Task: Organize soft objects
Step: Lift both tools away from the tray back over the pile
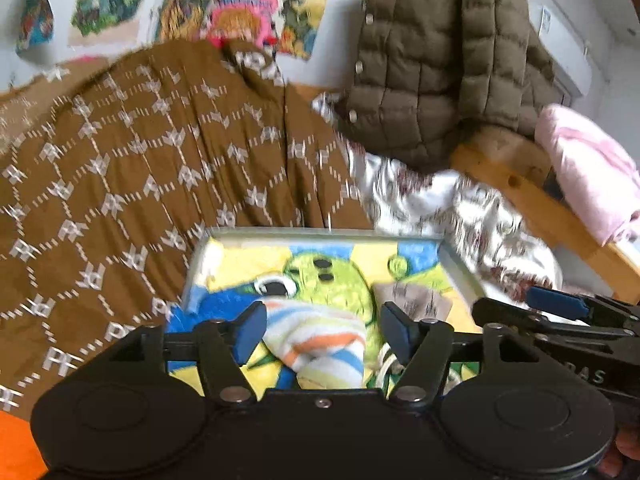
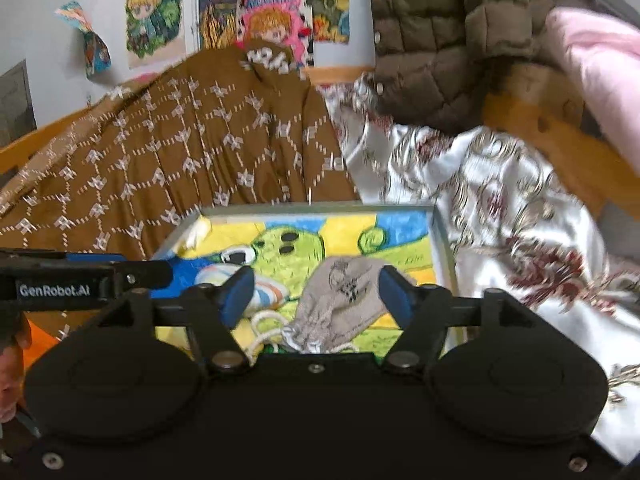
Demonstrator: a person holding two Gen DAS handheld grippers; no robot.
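The striped sock (image 1: 320, 344) lies limp in the tray (image 1: 320, 234) between our released left gripper (image 1: 320, 330), the grey pouch (image 2: 340, 300) likewise under our released right gripper (image 2: 316, 294); both seem light and floppy, best pinched mid-body.

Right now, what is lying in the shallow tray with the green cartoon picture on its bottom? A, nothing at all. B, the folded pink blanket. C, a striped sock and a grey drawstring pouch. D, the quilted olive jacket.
C: the striped sock and the grey drawstring pouch both lie on the picture inside the tray, while the quilted jacket and pink blanket lie beyond it.
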